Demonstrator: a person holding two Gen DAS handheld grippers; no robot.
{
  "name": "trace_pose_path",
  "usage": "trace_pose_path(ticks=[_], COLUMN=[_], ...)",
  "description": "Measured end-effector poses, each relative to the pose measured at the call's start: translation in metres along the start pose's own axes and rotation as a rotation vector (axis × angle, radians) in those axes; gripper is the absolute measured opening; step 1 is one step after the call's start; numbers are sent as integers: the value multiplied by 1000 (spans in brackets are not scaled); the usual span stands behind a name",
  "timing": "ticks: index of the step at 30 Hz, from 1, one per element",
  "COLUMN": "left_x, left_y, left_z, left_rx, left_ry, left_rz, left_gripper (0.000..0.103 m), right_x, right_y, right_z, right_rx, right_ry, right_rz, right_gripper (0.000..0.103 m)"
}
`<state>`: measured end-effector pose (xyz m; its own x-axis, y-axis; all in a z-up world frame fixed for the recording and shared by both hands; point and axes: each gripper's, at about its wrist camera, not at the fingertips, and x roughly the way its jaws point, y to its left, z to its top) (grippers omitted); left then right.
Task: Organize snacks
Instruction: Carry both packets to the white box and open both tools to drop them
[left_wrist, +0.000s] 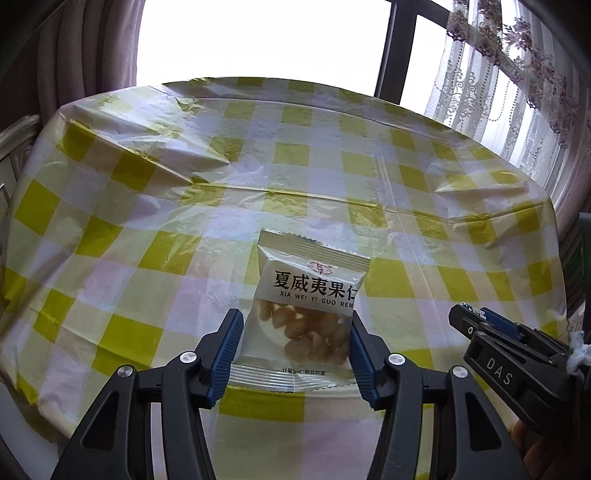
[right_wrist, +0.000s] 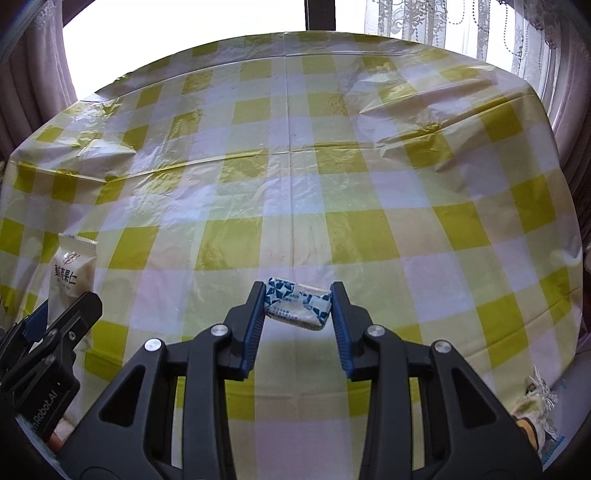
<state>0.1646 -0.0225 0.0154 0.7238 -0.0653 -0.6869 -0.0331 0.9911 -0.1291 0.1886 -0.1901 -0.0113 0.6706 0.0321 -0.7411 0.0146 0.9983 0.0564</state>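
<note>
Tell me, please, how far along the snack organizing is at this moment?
Nothing looks placed yet: the checked tablecloth ahead shows no sorted snacks. In hand: the left gripper grips a white nut packet, and the right gripper grips a small blue-and-white wrapped candy. Left: both snacks need setting down, and another wrapper lies at the table's near right edge.

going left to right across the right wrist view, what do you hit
black left gripper at the left edge holding the white nut snack packet → small blue-and-white patterned wrapped candy held in the right gripper at centre → crinkled snack wrapper pile at the lower right, all over the yellow-and-white checked plastic tablecloth
</note>
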Motion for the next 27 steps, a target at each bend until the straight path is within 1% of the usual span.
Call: trace_pose_path(ticks=[6, 15, 20, 23, 27], left_x=[-16, -52, -82, -104, -135], left_y=[-9, -30, -51, -67, -93], left_z=[-9, -25, -41, -55, -77], left_rx=[6, 41, 79, 111, 151], left_ry=[-11, -53, -85, -111, -140], left_rz=[-11, -29, -41, -57, -93], left_gripper=[56, 56, 56, 56, 56], right_x=[-24, -63, -92, -117, -154], right_y=[-9, -29, -42, -53, -78], right_z=[-13, -38, -55, -70, -91], right_rx=[4, 11, 16, 19, 34], right_ry=[-21, -53, -82, -114, -156], right_rz=[2, -7, -15, -35, -68], right_gripper=[39, 39, 39, 39, 39])
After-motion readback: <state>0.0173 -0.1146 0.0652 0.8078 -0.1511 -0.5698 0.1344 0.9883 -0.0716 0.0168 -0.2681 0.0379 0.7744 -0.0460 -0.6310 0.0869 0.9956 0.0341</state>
